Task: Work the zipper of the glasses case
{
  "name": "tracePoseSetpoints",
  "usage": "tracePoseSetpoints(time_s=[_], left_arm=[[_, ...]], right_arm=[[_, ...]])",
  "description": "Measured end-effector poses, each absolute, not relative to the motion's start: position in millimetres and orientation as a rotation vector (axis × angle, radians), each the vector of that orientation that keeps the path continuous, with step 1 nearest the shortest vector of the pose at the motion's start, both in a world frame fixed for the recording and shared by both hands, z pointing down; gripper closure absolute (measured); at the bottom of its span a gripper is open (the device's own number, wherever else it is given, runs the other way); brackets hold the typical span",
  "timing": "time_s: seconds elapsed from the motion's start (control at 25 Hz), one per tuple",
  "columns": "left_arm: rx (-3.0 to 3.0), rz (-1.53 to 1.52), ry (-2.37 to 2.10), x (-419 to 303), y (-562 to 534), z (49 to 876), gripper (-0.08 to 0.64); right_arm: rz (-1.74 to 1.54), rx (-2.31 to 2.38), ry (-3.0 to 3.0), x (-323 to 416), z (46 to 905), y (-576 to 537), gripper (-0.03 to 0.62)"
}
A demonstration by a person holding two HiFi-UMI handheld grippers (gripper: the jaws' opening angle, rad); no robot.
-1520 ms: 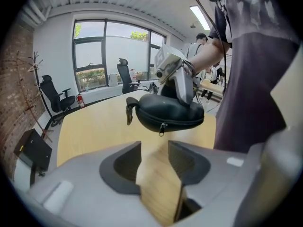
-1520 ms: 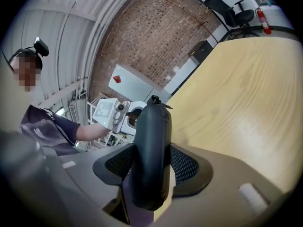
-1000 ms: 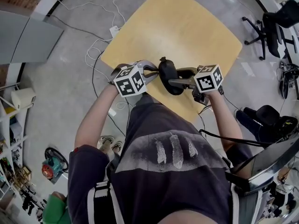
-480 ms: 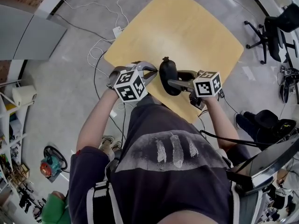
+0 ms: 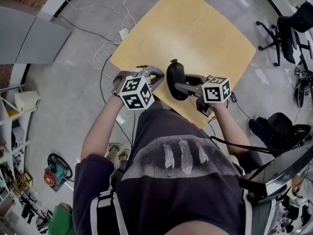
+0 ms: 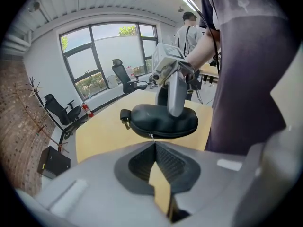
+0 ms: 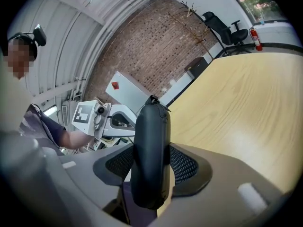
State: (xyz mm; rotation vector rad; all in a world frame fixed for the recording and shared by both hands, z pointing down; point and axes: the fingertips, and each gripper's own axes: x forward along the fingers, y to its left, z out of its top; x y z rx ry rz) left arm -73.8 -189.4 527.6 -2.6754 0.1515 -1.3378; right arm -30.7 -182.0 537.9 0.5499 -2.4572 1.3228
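A black oval glasses case [image 5: 175, 79] is held in the air over the near edge of the yellow table [image 5: 195, 28]. My right gripper [image 5: 182, 86] is shut on it, its pads pressing both sides of the case [image 7: 150, 155], which stands on end in the right gripper view. My left gripper [image 5: 162, 75] reaches the case from the left. In the left gripper view its jaws are shut, with the tips [image 6: 154, 144] meeting at the small silver zipper pull [image 6: 151, 135] that hangs under the case [image 6: 163, 119]. A strap loop [image 6: 124, 116] shows at the case's left end.
White cables and a power strip [image 5: 121, 33] lie on the floor to the table's left. Office chairs [image 5: 286, 26] stand at the right, a grey cabinet [image 5: 29, 38] at the upper left and shelves [image 5: 12, 146] at the left. A person [image 6: 189, 30] stands in the background.
The left gripper's jaws have closed at the case's zipper side. Both grippers and the case have stayed almost in place.
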Motion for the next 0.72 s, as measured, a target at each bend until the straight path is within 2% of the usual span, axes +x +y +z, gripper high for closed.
tracePoseSetpoints(time_s=[0.72], left_arm=[[-2.705,-1.386,0.162,-73.1,-180.3,534.6,0.560]], right_arm=[[1.494,0.669,-2.473,-29.4,537.9,-191.5,0.354]])
